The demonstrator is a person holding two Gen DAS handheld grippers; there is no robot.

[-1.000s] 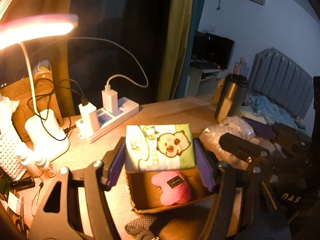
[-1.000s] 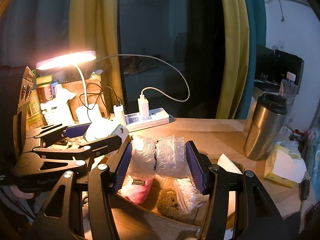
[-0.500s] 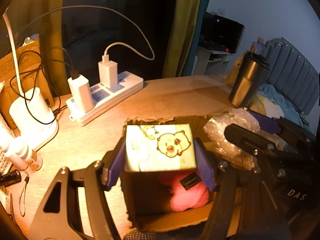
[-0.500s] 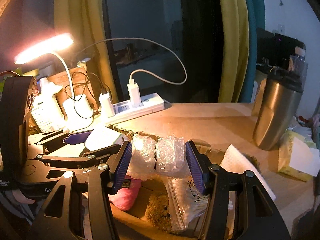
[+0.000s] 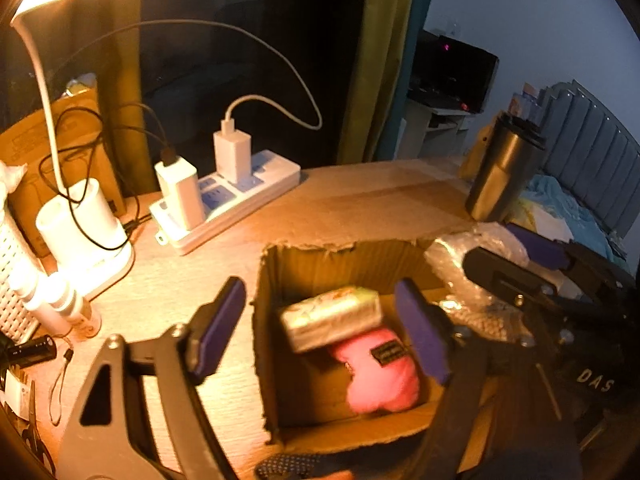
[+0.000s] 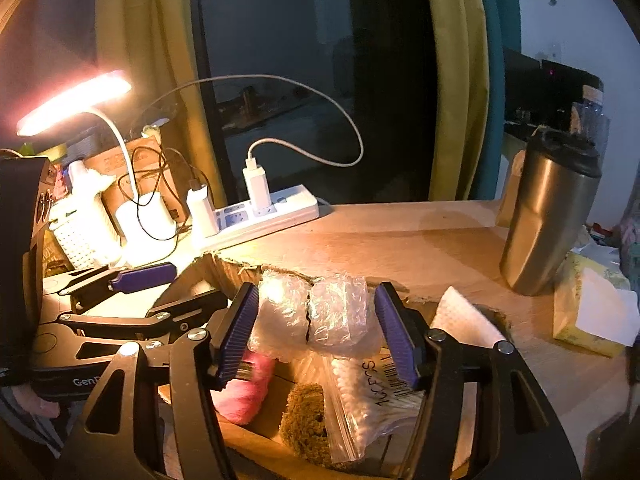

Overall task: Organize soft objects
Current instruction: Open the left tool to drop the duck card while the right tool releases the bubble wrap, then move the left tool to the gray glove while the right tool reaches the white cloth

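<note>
An open cardboard box (image 5: 304, 256) sits on the wooden desk. My left gripper (image 5: 320, 328) is open above it, its fingers apart. A printed tissue pack (image 5: 332, 316) lies tilted inside the box on a pink plush toy (image 5: 380, 376). My right gripper (image 6: 316, 332) is shut on a wad of bubble wrap (image 6: 316, 316) above the box's right part. Below it lie the pink plush (image 6: 244, 388), a brown sponge (image 6: 304, 420) and a bag of cotton swabs (image 6: 372, 396). The bubble wrap also shows in the left wrist view (image 5: 472, 256).
A white power strip (image 5: 228, 200) with chargers and cables lies behind the box. A lit desk lamp (image 5: 80, 236) stands at the left with small bottles (image 5: 52, 300). A steel tumbler (image 6: 548, 216) and a yellow tissue pack (image 6: 592, 312) stand at the right.
My left gripper has opened and let go of the tissue pack, which has dropped into the box onto the pink plush. My right gripper still holds the bubble wrap and has lowered slightly.
</note>
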